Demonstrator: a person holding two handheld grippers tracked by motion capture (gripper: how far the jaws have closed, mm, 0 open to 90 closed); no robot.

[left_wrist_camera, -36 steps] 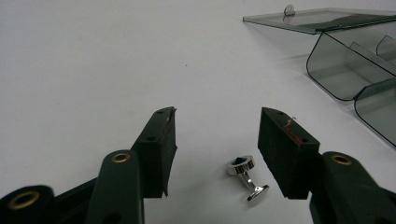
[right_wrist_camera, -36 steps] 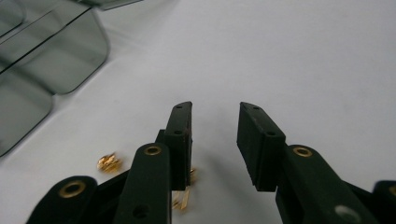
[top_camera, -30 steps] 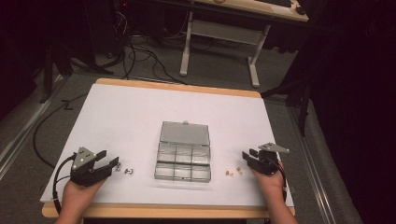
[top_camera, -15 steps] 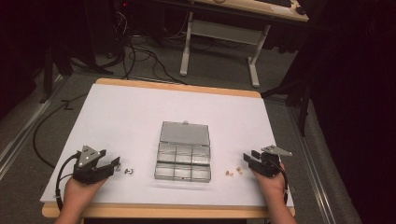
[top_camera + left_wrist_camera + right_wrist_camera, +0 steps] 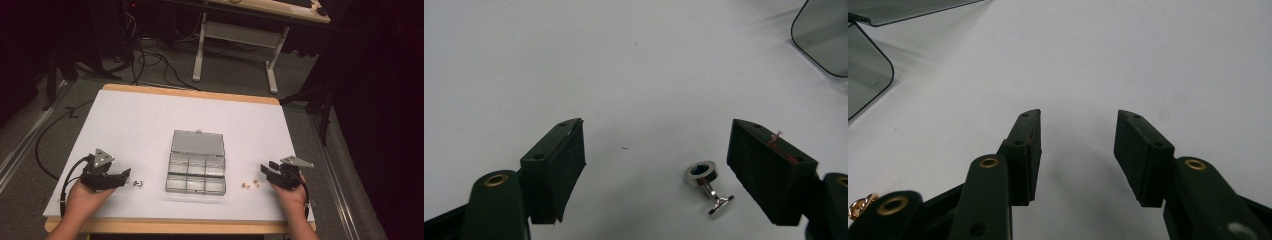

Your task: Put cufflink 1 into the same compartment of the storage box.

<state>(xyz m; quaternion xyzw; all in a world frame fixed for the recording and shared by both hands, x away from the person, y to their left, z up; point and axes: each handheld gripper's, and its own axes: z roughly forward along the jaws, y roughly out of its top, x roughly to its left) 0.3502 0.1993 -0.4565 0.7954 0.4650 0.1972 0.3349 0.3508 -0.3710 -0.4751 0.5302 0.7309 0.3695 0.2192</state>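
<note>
Left gripper (image 5: 656, 170) jaws have just been opening, now wide, bracketing a cufflink (image 5: 706, 182) lying untouched on the table (image 5: 150, 120). Next: close on it, carry to the box (image 5: 196, 169). Right gripper (image 5: 1075, 155) half open, empty, beside gold studs (image 5: 250, 184).

The right gripper (image 5: 1075, 150) has its two black jaws parted over the bare white tabletop (image 5: 1128, 55), with nothing between them. A clear plastic box (image 5: 865, 70) shows at the upper left, and a small gold piece (image 5: 859, 206) at the lower left edge.
</note>
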